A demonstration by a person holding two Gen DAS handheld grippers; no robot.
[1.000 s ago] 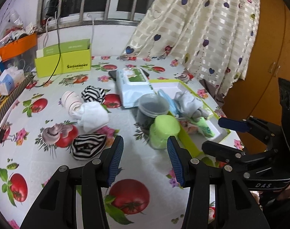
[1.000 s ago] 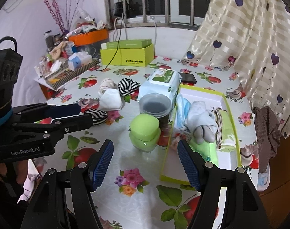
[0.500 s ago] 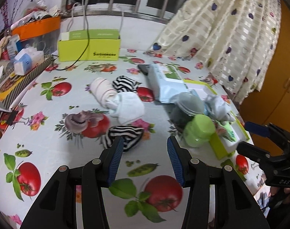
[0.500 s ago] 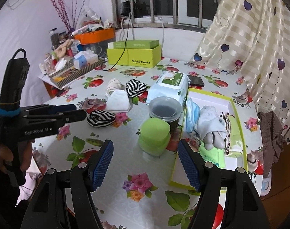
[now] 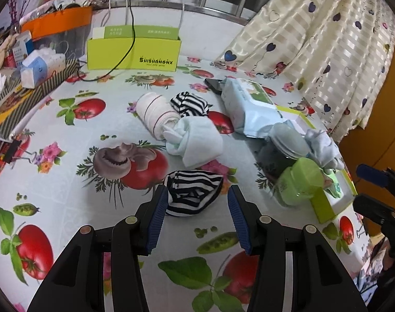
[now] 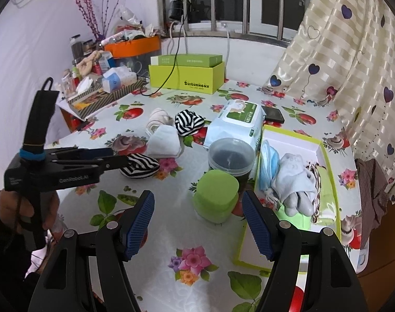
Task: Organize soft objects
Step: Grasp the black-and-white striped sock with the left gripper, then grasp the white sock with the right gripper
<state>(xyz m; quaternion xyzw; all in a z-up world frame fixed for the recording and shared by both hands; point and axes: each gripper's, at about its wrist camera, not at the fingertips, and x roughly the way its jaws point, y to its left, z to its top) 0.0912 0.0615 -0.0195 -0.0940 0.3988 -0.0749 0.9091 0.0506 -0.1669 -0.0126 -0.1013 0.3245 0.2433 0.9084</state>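
Left wrist view puts the striped sock (image 5: 193, 193) just ahead of your left gripper (image 5: 197, 204), between its half-spread blue pads, not yet pinched. Go down straight, so both pads straddle the bundle's middle, then squeeze gently; it is soft and will likely fold. Your right gripper (image 6: 197, 223) hangs wide open and empty, the green jar (image 6: 215, 197) just ahead of it and the tray (image 6: 327, 156) ahead to its right. Beyond lie more socks on the glossy fruit-print counter (image 5: 67, 182), under a barred window.

Soft, even indoor light — fisheye bends and darkens the edges; distant clutter perhaps slightly blurred
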